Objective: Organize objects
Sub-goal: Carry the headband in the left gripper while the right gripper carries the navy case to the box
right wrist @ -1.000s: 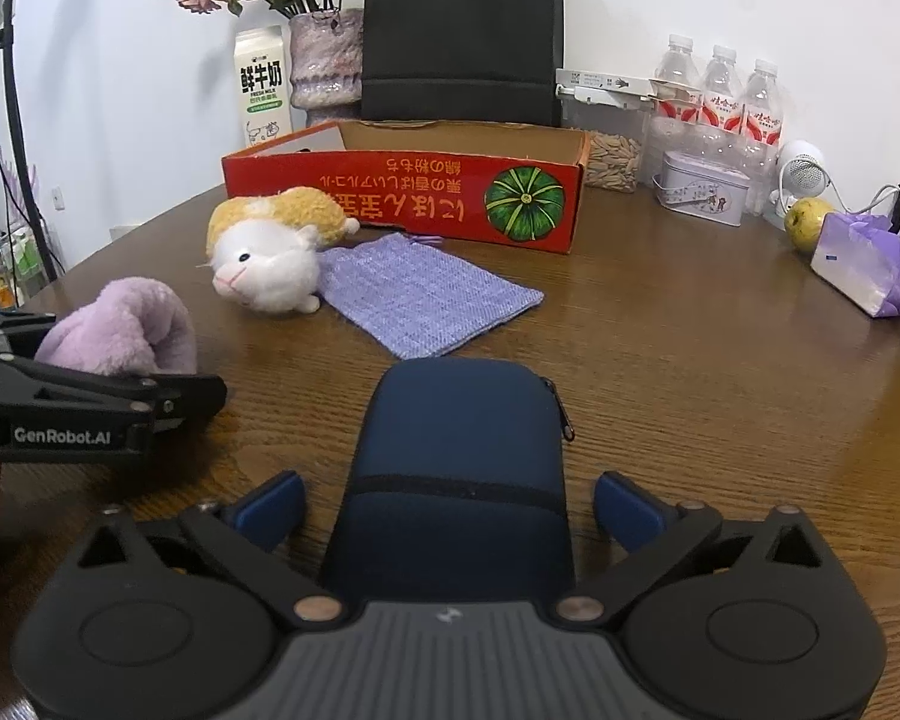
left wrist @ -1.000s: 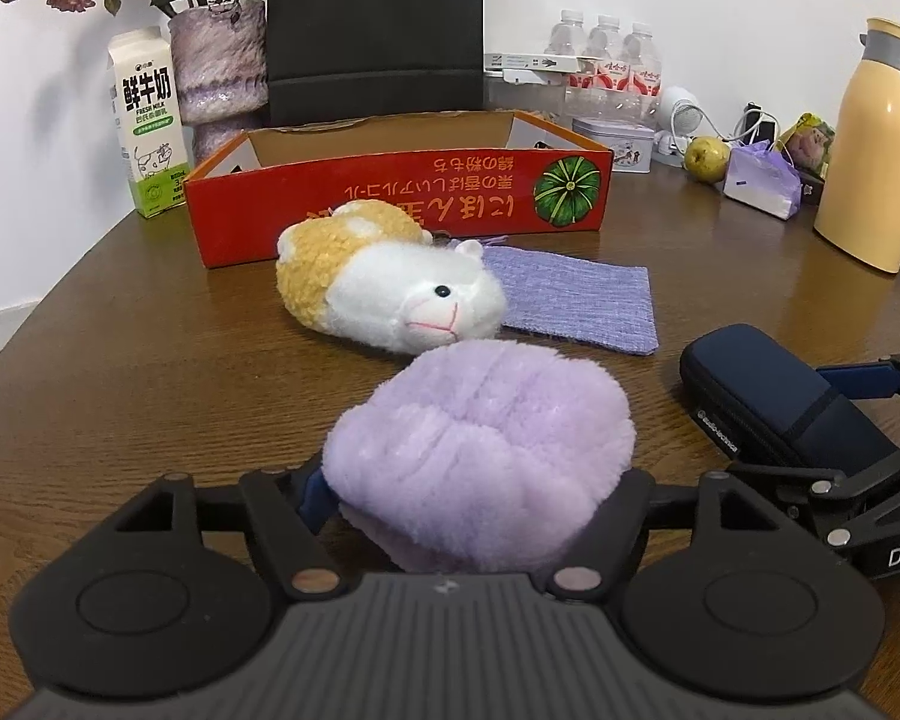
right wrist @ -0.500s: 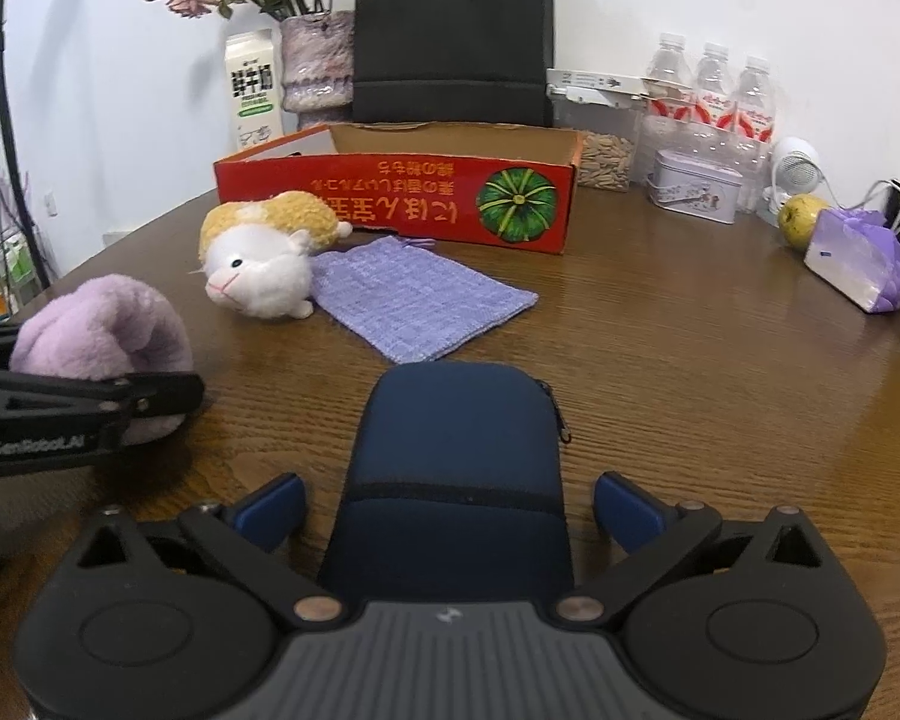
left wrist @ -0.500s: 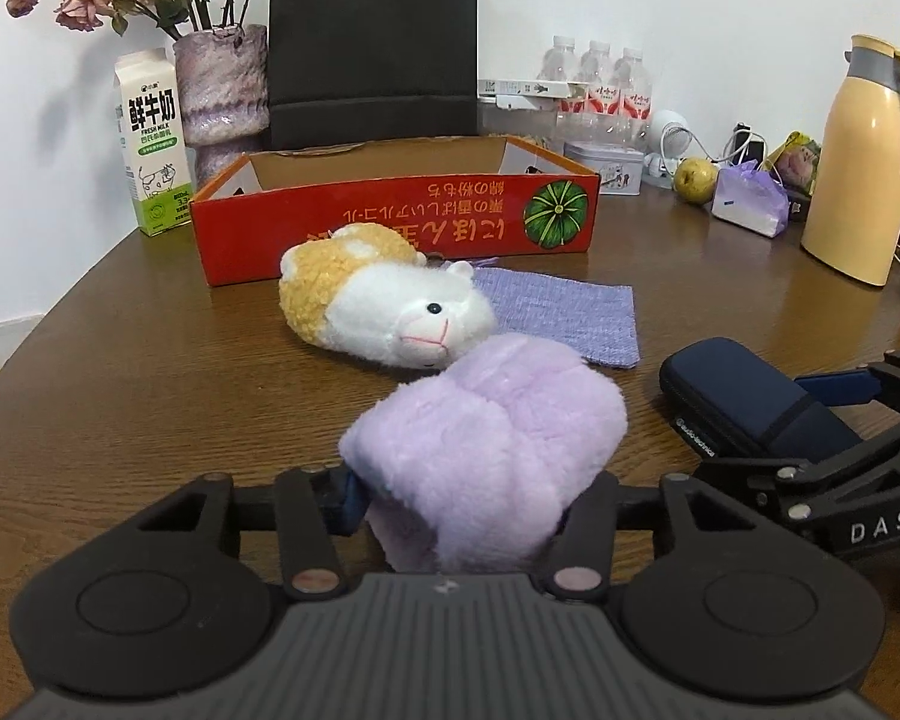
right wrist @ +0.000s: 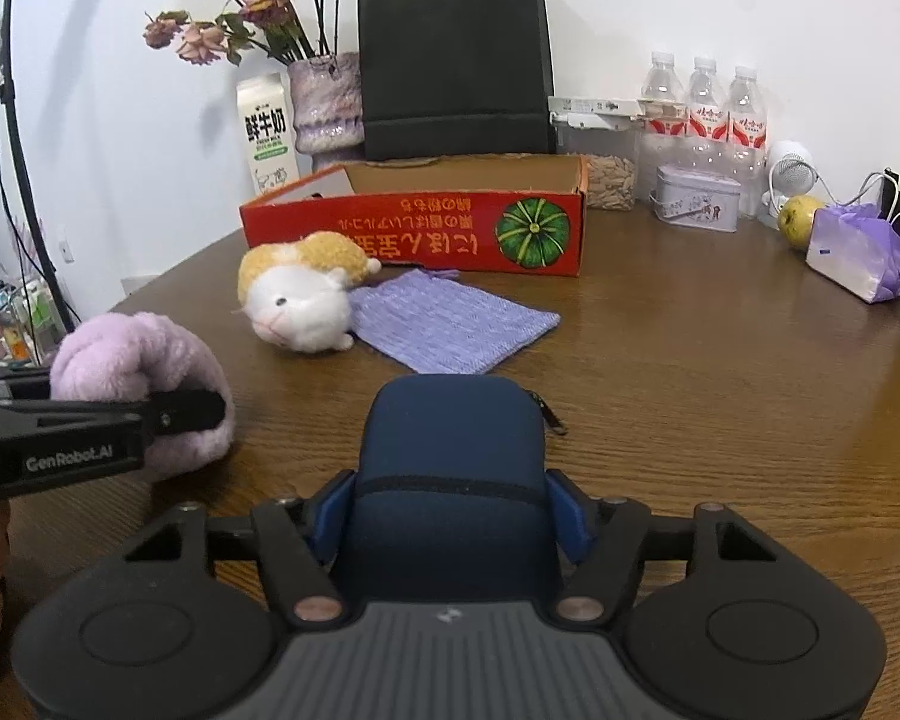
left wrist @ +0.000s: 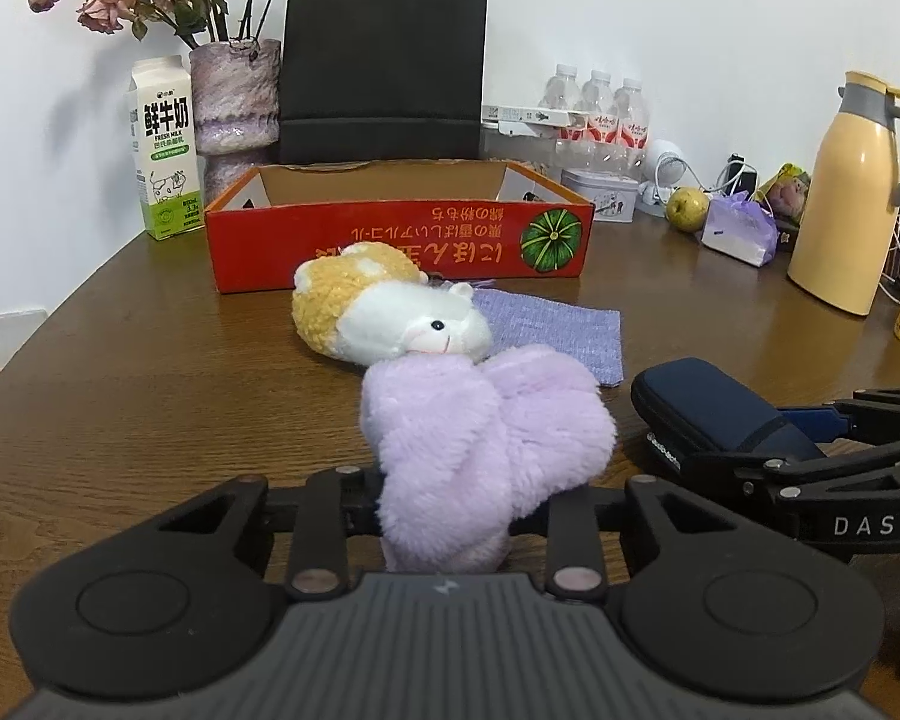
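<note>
Two grippers work over a round brown wooden table point(right wrist: 720, 420) by a white wall. The left gripper point(left wrist: 444, 504) squeezes the fluffy purple toy point(left wrist: 480, 438). The right gripper point(right wrist: 447, 510) has just been closing, and its blue pads now hug the dark blue case point(right wrist: 450, 450). A red box point(right wrist: 414, 234), black bag point(right wrist: 453, 60) and milk carton point(right wrist: 265, 132) stand behind.
</note>
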Motion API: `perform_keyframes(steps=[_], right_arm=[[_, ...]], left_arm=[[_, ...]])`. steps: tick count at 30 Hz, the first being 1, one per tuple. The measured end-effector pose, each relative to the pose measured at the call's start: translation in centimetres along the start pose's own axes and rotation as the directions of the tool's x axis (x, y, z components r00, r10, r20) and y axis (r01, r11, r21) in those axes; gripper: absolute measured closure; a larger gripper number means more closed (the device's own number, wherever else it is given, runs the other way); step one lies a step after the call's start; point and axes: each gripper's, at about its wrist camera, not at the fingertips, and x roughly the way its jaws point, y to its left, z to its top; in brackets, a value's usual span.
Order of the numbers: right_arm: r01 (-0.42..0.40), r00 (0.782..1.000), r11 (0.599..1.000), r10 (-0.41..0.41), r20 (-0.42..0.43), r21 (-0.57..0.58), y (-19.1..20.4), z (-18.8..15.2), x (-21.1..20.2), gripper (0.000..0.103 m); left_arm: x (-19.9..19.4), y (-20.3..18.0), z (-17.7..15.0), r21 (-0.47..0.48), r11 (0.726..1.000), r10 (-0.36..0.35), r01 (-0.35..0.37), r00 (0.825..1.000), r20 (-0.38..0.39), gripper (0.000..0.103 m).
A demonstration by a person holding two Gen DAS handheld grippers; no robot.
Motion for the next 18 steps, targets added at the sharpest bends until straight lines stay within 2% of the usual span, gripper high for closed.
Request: perform_keyframes(steps=[18], right_arm=[[0.011, 0.996, 1.000, -0.013, 0.091, 0.021, 1.4, 1.7, -1.7, 0.038]], left_arm=[[-2.9, 0.9, 1.5, -0.031, 1.000, -0.004, 0.006, 0.998, 0.065, 0.073]])
